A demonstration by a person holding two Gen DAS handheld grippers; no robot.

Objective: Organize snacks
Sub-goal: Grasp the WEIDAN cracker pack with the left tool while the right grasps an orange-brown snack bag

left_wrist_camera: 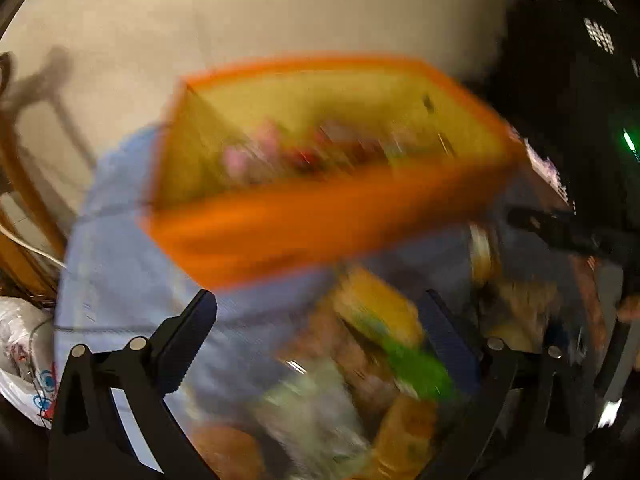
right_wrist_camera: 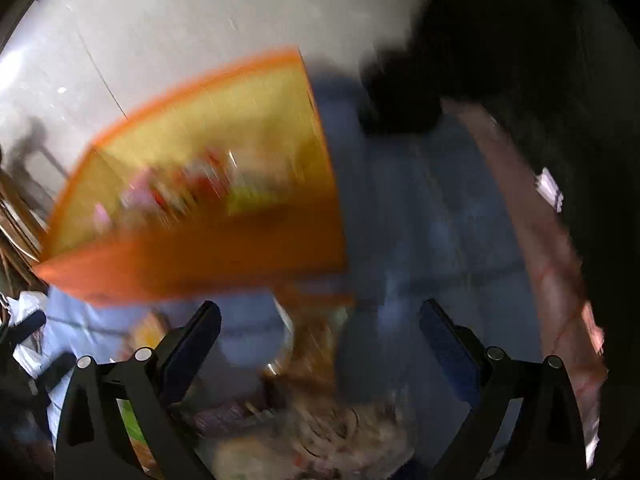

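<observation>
Snacks scattered under both of your tongs, orange bin just ahead.

Snack packets (left_wrist_camera: 376,320) lie blurred between and just beyond the wide-spread fingers of your left gripper (left_wrist_camera: 320,344), which grips nothing; more packets (right_wrist_camera: 320,420) sit under your right gripper (right_wrist_camera: 320,344), also spread wide and holding nothing. Beyond both tongs stands the orange bin (left_wrist_camera: 320,224) with a yellow inside, a few blurred items in it. All of this rests on a blue cloth (left_wrist_camera: 132,272), with a pale wall (left_wrist_camera: 280,8) behind. Motion blur hides the labels.
</observation>
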